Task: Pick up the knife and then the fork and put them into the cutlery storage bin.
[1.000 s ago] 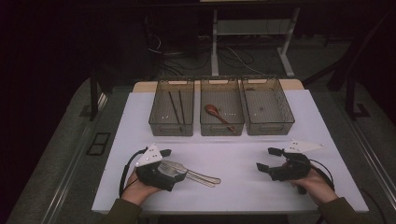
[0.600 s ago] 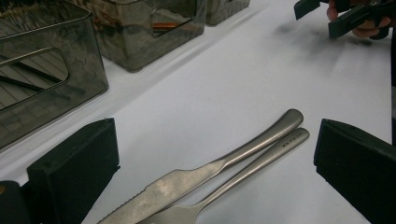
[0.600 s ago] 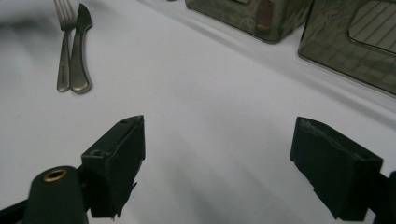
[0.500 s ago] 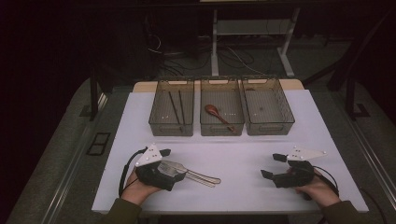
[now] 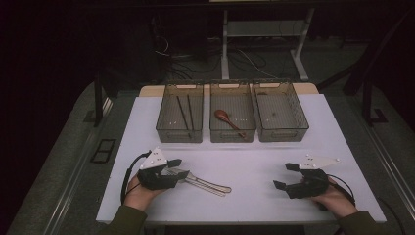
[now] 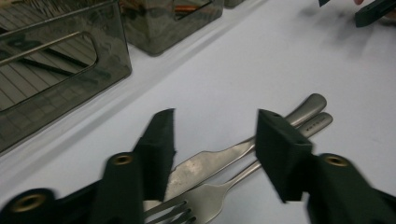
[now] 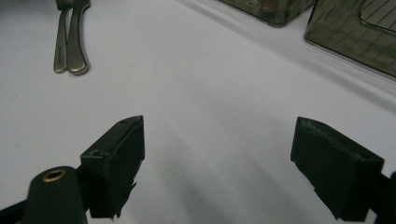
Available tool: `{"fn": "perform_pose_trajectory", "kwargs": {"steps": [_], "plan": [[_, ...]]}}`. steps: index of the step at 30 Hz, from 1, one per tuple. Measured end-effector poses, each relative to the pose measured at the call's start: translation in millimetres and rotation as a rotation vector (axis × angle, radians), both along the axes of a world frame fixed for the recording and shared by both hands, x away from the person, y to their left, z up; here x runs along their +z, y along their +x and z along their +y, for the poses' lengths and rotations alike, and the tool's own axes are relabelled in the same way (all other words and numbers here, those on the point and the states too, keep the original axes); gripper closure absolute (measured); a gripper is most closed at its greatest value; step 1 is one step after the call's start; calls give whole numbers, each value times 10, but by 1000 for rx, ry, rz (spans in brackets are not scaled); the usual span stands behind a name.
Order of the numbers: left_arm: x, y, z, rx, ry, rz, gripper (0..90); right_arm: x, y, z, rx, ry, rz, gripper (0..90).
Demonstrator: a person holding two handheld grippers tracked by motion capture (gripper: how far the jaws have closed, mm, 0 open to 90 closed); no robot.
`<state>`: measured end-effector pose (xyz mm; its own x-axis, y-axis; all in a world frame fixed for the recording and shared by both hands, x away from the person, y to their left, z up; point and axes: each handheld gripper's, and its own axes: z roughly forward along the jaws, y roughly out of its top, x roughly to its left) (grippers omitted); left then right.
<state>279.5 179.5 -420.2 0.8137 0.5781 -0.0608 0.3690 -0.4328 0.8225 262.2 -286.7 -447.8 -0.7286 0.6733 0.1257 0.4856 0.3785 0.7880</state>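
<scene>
Left gripper [image 6: 212, 140] straddles a knife [image 6: 219, 158] and fork [image 6: 224, 184] lying together on the worktop [image 5: 254, 161] near the person's edge; its jaws have just been closing, pads not yet pressing. Risk: both utensils get pinched together, or one slips out, since they touch. Right gripper [image 5: 286, 176] hovers apart, empty. Versus earlier: right gripper sits further right and nearer the person's edge.

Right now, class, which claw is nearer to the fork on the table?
Left. The left claw straddles the fork and the knife beside it; its jaws have just been closing, pads not yet pressing. The right claw waits open, well apart across the table.
</scene>
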Motion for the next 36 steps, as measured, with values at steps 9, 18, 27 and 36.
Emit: {"fn": "perform_pose_trajectory", "kwargs": {"steps": [9, 18, 27, 36], "plan": [[-49, 107, -28, 6, 126, 43, 879, -14, 2, 18, 7, -17, 12, 168], [-93, 232, 6, 78, 226, 92, 885, -18, 8, 17, 6, -21, 14, 168], [-122, 245, -12, 97, 282, 114, 886, -17, 8, 16, 5, -20, 16, 168], [-102, 203, 16, 73, 304, 139, 887, -12, 6, 7, 1, -19, 15, 168]]}}
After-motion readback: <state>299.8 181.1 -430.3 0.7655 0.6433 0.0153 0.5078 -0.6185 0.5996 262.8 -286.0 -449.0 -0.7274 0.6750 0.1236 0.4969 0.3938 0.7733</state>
